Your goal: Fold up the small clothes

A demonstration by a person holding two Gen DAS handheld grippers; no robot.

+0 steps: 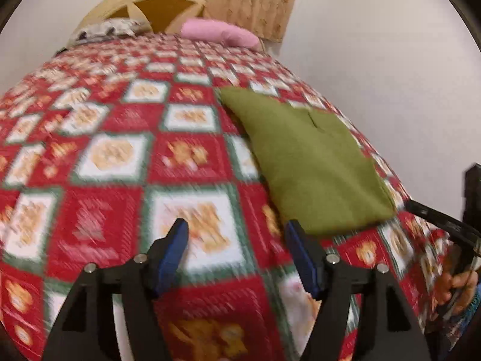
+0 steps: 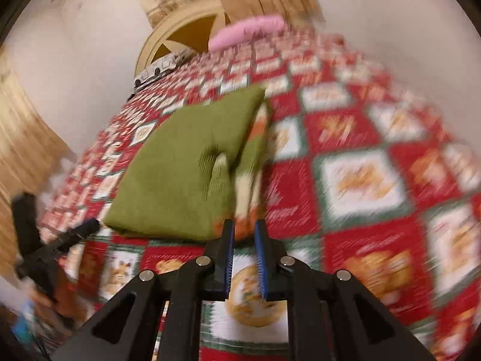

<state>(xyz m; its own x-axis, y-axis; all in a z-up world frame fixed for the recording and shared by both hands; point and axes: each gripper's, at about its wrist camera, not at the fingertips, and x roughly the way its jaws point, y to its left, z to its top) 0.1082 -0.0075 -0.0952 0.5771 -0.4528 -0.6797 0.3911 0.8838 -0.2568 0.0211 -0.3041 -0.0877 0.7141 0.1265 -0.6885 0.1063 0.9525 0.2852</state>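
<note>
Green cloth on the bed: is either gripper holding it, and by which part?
Nothing is held. The green cloth lies folded on the bedspread; left gripper and right gripper have empty jaws.

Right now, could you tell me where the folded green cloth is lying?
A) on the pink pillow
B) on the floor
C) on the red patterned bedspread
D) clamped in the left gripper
C: the green cloth lies flat on the red patterned bedspread, clear of both grippers.

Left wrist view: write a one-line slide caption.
Left gripper, jaws open and empty, above the quilt beside a folded green cloth.
</note>
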